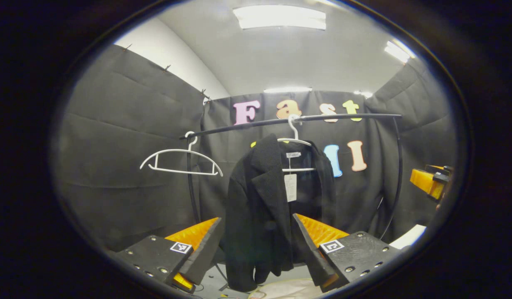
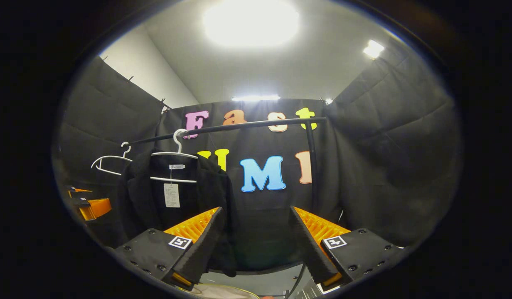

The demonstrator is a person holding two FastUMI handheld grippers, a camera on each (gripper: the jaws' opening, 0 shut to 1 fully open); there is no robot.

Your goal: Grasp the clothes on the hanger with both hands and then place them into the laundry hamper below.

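Our left gripper [image 1: 256, 245] holds its jaws spread, apart from the black jacket [image 1: 264, 207] hanging beyond them. Our right gripper [image 2: 256, 243] is spread too, the jacket far to its left. The jacket hangs on a white hanger [image 1: 295, 143] from the rail [image 1: 331, 117]; an empty hanger [image 1: 181, 160] hangs left. The pale shape below may be the hamper [image 1: 281, 290].

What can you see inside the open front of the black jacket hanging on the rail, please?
Inside the black jacket show the white hanger, a neck label and a hanging paper tag. The dark lining is shadowed; anything deeper or behind stays covered by fabric.
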